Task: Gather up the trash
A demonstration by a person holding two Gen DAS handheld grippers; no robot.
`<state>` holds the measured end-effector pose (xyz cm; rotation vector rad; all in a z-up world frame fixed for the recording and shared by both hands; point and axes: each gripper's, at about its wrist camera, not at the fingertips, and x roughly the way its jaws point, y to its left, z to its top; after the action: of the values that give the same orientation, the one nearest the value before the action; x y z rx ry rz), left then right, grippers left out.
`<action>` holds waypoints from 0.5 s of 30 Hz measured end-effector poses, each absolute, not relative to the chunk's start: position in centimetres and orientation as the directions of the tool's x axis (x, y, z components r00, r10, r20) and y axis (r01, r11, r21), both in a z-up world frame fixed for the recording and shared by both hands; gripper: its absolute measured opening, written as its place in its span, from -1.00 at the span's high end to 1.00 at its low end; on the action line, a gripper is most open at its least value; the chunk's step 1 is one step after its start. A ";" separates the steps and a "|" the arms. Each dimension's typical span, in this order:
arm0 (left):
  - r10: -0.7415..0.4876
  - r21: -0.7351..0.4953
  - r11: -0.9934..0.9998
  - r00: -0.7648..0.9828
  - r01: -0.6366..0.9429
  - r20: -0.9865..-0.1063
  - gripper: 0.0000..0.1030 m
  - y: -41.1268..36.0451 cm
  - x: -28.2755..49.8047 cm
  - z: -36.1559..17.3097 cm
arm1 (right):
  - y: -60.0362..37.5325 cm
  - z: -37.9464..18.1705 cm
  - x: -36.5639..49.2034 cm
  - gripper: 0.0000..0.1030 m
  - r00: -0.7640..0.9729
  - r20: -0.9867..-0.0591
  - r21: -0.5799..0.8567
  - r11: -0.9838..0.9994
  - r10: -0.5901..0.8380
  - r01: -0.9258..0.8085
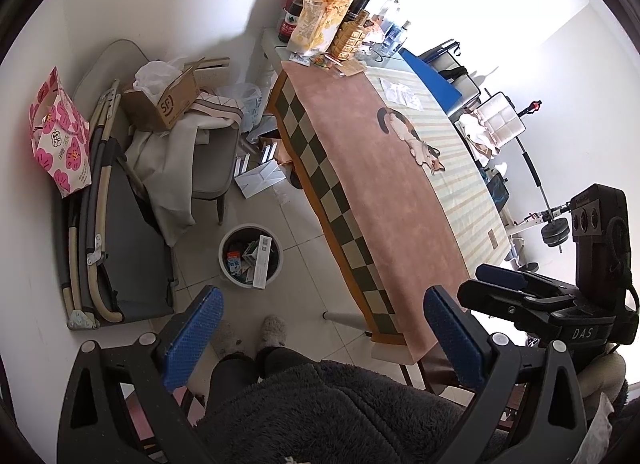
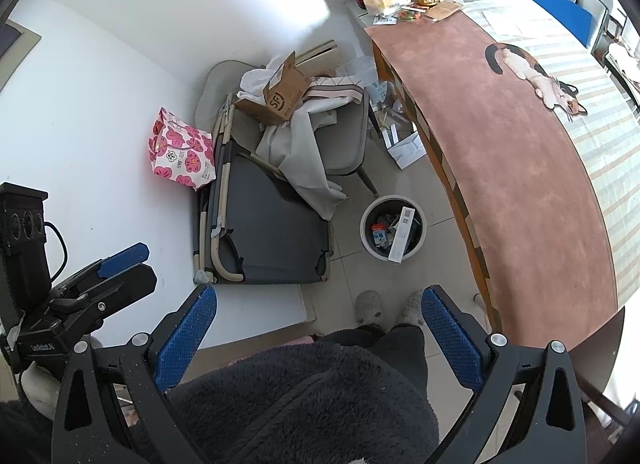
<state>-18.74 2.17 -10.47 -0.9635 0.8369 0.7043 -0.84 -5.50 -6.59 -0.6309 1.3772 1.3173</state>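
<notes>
On the tiled floor beside the counter [image 1: 400, 184] sits the round trash bin [image 1: 251, 255], w/ a long white box [image 1: 262, 262] & other packaging inside. Left gripper [image 1: 320, 338] & right gripper [image 2: 318, 336]: jaws wide apart, nothing held, both above person's fuzzy dark top [image 2: 304, 396].

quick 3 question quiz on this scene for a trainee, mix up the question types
1. True or false: the left hand-held gripper is shut on a carton.
2. Where does the trash bin stand? A) on the table B) on the floor beside the table C) on the chair
3. Fill in: the cardboard box rests on a ____.

Key: 1 false, both it and the right hand-held gripper are open and empty; 2 B; 3 chair, atop draped cloth.
</notes>
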 end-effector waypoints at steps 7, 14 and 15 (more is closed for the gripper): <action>0.142 -0.412 0.408 0.502 -0.815 -0.853 -0.99 2.2 -18.8 -10.5 | -5.1 -6.4 -1.2 -1.00 -0.286 -0.914 0.359 0.248 0.287 -0.900; 0.145 -0.411 0.410 0.504 -0.814 -0.852 -0.99 2.2 -18.8 -10.5 | -5.3 -6.4 -1.3 -1.00 -0.285 -0.915 0.357 0.245 0.286 -0.901; 0.146 -0.412 0.408 0.504 -0.814 -0.851 -0.99 2.1 -18.8 -10.5 | -5.2 -6.4 -1.2 -1.00 -0.286 -0.914 0.358 0.245 0.287 -0.901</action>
<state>-18.80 2.13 -10.51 -0.9606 0.8325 0.7021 -1.20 -5.24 -6.41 -0.6311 1.3797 1.3199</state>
